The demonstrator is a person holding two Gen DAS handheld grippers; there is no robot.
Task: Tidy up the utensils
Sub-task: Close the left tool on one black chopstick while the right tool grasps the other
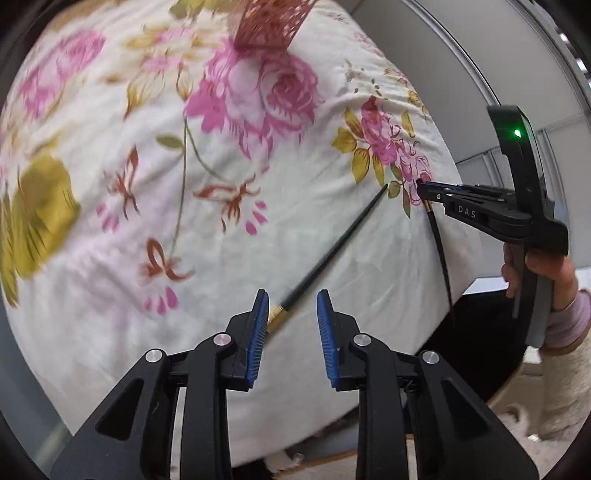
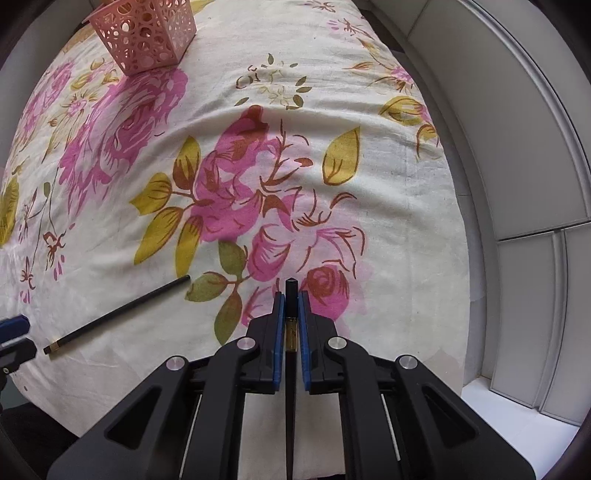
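Observation:
A black chopstick with a gold band (image 1: 332, 251) lies on the floral cloth; its gold end is just in front of my open left gripper (image 1: 291, 314). It also shows in the right wrist view (image 2: 118, 312). My right gripper (image 2: 291, 314) is shut on a second black chopstick (image 2: 290, 295), held near its gold-banded end with the long part hanging back toward the camera. The right gripper (image 1: 428, 190) and its chopstick (image 1: 439, 243) also show in the left wrist view at the right. A pink perforated holder (image 2: 146, 33) stands at the far side of the table, also in the left wrist view (image 1: 273, 22).
The table is covered with a cream cloth with pink flowers (image 2: 332, 110). Its right edge runs close to a grey wall and window sill (image 2: 517, 184). The person's hand and sleeve (image 1: 554, 295) hold the right gripper beyond the table's right edge.

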